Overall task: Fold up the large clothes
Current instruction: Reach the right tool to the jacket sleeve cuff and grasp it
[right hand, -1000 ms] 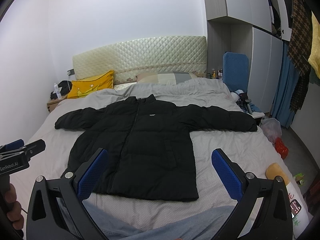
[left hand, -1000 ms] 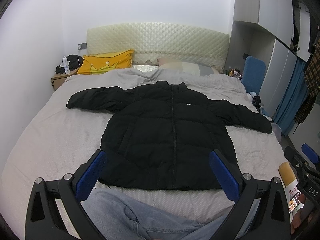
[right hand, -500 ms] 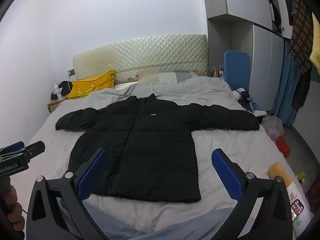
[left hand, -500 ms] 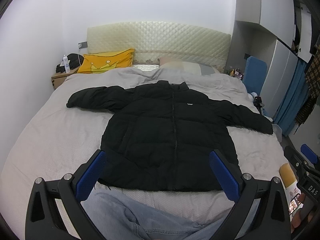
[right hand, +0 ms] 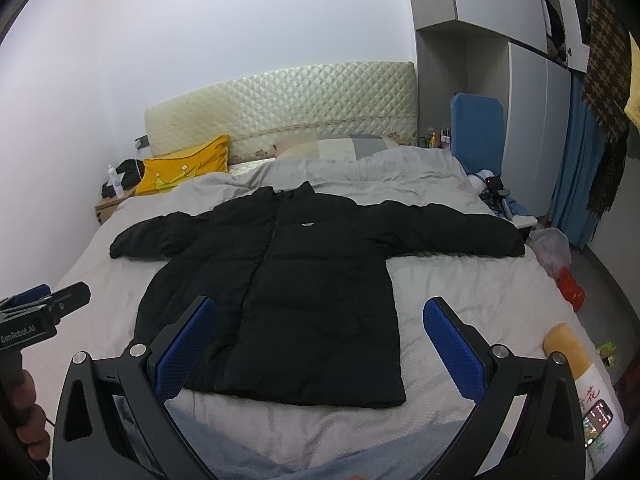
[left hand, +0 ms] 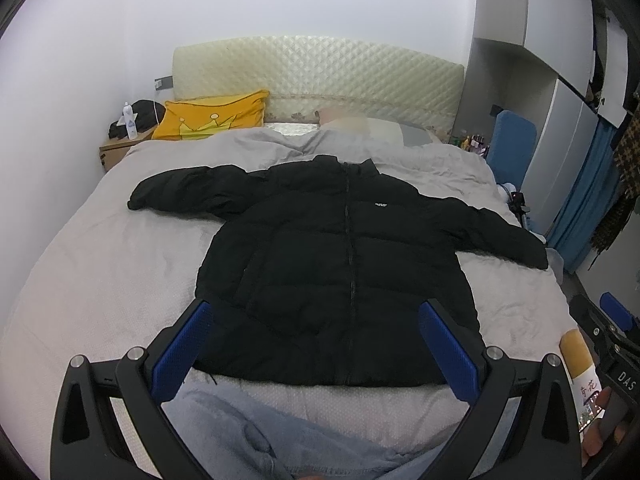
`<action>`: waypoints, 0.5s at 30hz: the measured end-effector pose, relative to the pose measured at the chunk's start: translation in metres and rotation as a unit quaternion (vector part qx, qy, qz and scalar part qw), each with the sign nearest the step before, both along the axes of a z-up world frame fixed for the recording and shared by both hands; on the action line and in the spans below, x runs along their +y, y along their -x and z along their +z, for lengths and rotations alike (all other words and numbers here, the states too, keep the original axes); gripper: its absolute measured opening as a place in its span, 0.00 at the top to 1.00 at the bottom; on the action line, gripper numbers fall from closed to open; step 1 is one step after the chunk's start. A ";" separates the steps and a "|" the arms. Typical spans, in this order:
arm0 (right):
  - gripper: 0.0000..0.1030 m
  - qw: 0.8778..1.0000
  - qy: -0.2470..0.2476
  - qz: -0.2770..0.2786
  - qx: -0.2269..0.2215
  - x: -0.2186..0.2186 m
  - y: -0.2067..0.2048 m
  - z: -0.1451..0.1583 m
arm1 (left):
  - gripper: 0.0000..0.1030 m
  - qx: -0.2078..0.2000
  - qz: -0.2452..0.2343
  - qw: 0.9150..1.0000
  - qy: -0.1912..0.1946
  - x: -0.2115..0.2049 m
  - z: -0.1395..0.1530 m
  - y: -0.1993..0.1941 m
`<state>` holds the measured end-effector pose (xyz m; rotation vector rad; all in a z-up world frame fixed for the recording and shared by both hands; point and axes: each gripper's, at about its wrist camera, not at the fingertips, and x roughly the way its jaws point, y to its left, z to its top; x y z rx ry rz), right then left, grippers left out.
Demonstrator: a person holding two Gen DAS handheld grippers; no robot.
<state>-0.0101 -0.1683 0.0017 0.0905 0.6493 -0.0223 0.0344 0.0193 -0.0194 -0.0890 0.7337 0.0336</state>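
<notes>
Black and puffy, the jacket (left hand: pixel 340 276) lies flat on the bed (left hand: pixel 104 264), zipped, sleeves spread. Our left gripper (left hand: pixel 316 344) and right gripper (right hand: pixel 320 340) hover wide open, empty — we should pinch each cuff firmly and fold inward evenly.

jacket (left hand: pixel 344 280): black, small white chest print | bedcover (left hand: pixel 112 264): pale grey | pillow (left hand: pixel 212 120) far left: yellow, crown motif | headboard (right hand: pixel 280 108): cream, diamond-quilted | gripper pads (right hand: pixel 184 344): blue, dotted texture | curtain (right hand: pixel 576 184) right: blue | hung cloth (right hand: pixel 604 76) far right: brown check
</notes>
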 end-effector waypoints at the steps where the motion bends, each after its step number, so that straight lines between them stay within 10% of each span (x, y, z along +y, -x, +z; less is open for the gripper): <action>1: 0.00 1.000 -0.002 -0.001 0.000 -0.002 -0.002 -0.002 | 0.00 -0.002 0.000 1.000 0.002 0.001 -0.001 -0.003; 15: 0.00 0.997 -0.045 -0.052 -0.038 -0.093 -0.081 -0.042 | 0.00 -0.026 -0.050 0.998 0.026 -0.008 -0.046 -0.108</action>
